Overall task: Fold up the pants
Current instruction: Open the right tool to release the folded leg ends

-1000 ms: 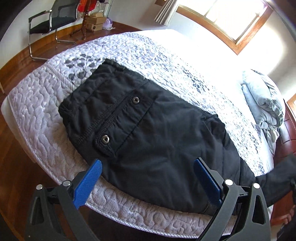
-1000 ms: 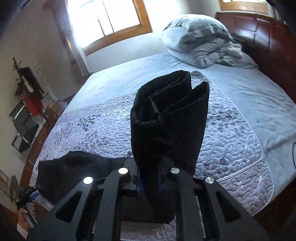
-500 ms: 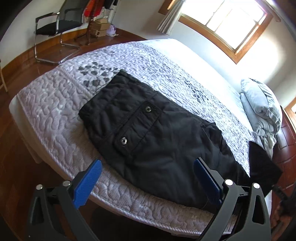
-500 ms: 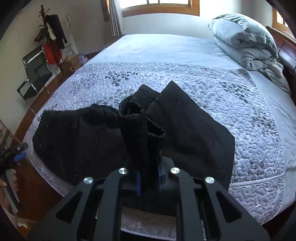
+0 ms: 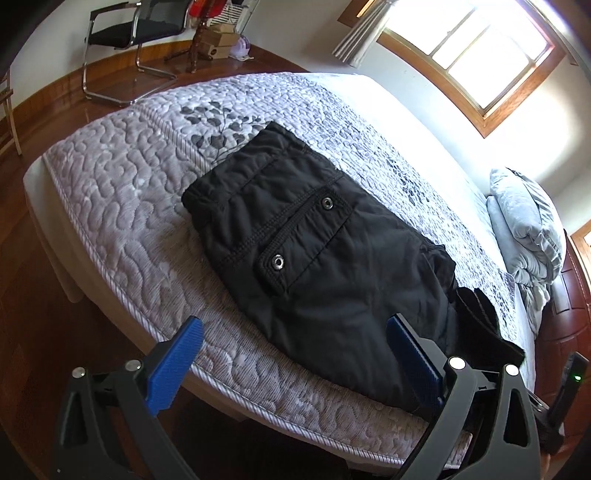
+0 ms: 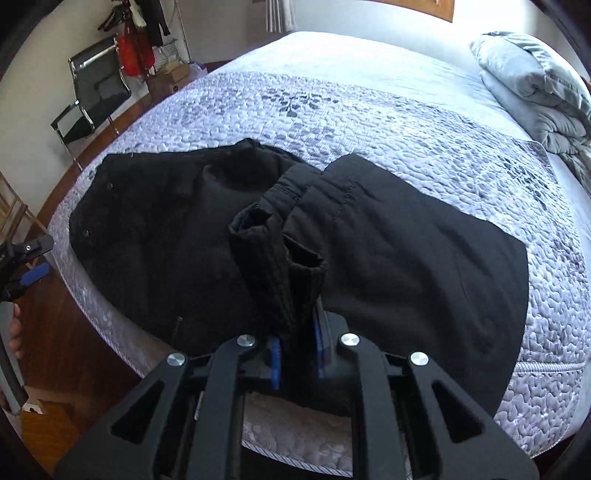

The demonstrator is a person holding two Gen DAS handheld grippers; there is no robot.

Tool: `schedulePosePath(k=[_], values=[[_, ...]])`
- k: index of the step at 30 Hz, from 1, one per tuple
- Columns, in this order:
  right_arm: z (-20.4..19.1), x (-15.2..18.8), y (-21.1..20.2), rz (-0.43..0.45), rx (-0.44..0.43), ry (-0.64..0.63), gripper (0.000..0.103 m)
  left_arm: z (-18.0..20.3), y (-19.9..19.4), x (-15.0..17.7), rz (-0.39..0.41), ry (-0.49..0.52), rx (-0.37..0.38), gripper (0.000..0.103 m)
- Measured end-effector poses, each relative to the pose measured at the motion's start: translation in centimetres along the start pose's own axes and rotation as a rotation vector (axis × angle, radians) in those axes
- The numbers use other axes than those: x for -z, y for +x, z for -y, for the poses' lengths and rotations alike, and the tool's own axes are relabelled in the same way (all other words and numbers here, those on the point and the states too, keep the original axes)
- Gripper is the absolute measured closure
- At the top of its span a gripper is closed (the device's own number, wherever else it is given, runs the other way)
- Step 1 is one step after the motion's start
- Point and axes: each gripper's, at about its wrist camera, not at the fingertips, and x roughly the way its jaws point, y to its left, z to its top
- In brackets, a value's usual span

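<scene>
Black pants (image 5: 314,254) lie on the quilted bed near its front edge, waistband end to the left, a snap pocket facing up. My left gripper (image 5: 295,365) is open and empty, held off the bed's edge in front of the pants. My right gripper (image 6: 295,354) is shut on the bunched leg hems (image 6: 284,266) of the pants (image 6: 406,266), holding them low over the leg part lying on the bed. The left gripper also shows at the far left of the right wrist view (image 6: 26,266).
The grey patterned quilt (image 5: 122,192) covers the bed. A folded grey duvet (image 5: 528,225) lies at the headboard end. A black chair (image 5: 136,33) and boxes stand on the wooden floor by the far wall. A window is behind the bed.
My right gripper has carried the leg hems down and over toward the waistband end, so the legs now lie doubled on the bed. My left gripper has backed away slightly.
</scene>
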Motion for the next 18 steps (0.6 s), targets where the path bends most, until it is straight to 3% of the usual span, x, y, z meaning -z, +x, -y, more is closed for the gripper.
schedulePosePath(k=[6,8,9,10,11,15,18], values=[[-1.3,0.8,3.7,-0.068,0.042,-0.045,0.088,-0.7,0.6,0.4,-0.023,-0.029,0.004,0.004],[-1.6,1.2,4.3,-0.083,0.024,-0.062,0.073,-0.8,0.8,0.5,-0.031,-0.033,0.004,0.004],[-1.7,1.3,4.3,-0.078,0.004,-0.063,0.068,-0.8,0.8,0.6,-0.035,-0.034,0.003,0.004],[-1.8,1.3,4.1,-0.081,-0.035,-0.061,0.051,-0.8,0.9,0.7,-0.037,-0.034,0.001,0.004],[-1.7,1.4,3.7,-0.081,-0.072,-0.051,0.042,-0.9,0.9,0.7,-0.039,-0.034,0.001,0.004],[0.0,1.8,1.0,-0.044,-0.225,0.052,0.042,-0.9,1.0,0.8,-0.047,-0.039,0.003,0.004],[1.7,1.9,-1.1,0.006,-0.251,0.127,0.036,-0.9,1.1,0.8,-0.05,-0.044,0.009,0.004]])
